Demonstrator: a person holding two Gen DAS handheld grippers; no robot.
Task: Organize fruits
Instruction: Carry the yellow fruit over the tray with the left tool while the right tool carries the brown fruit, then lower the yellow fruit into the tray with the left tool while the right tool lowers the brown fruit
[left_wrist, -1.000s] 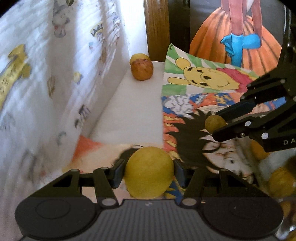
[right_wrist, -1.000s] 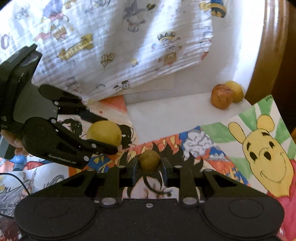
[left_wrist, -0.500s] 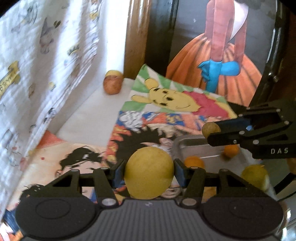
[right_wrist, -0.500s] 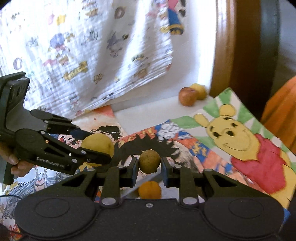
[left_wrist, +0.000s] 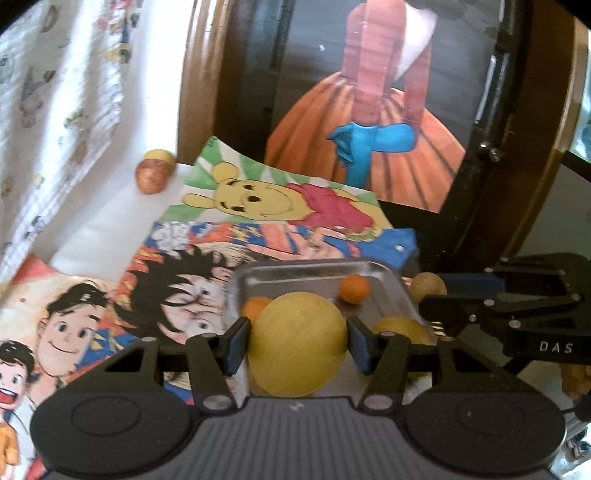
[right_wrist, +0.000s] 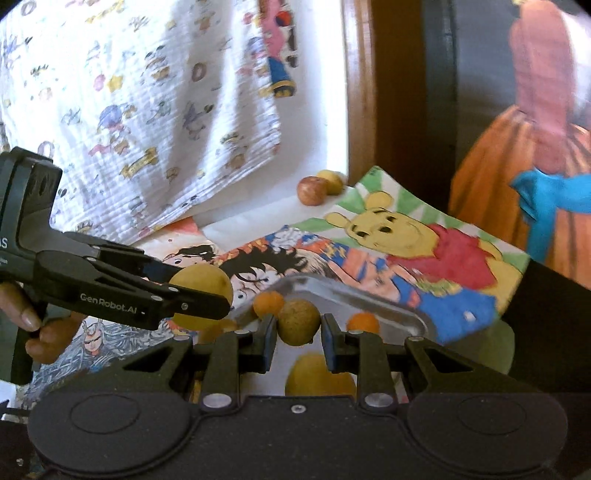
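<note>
My left gripper is shut on a large yellow fruit and hangs over the near end of a metal tray. My right gripper is shut on a small brownish-yellow fruit, above the same tray. In the left wrist view the right gripper with its small fruit sits at the tray's right rim. Two small orange fruits and a yellow fruit lie in the tray. The right wrist view shows the left gripper and its yellow fruit at left.
A reddish fruit and a yellow one rest on the white surface at the far corner. Cartoon drawings cover the table. A printed cloth hangs at left, a wooden frame and a painted figure behind. A hand holds the left gripper.
Both grippers have pulled back and up from the table's far side with their fruits. The metal tray and the fruits in it have come into view beneath them.
</note>
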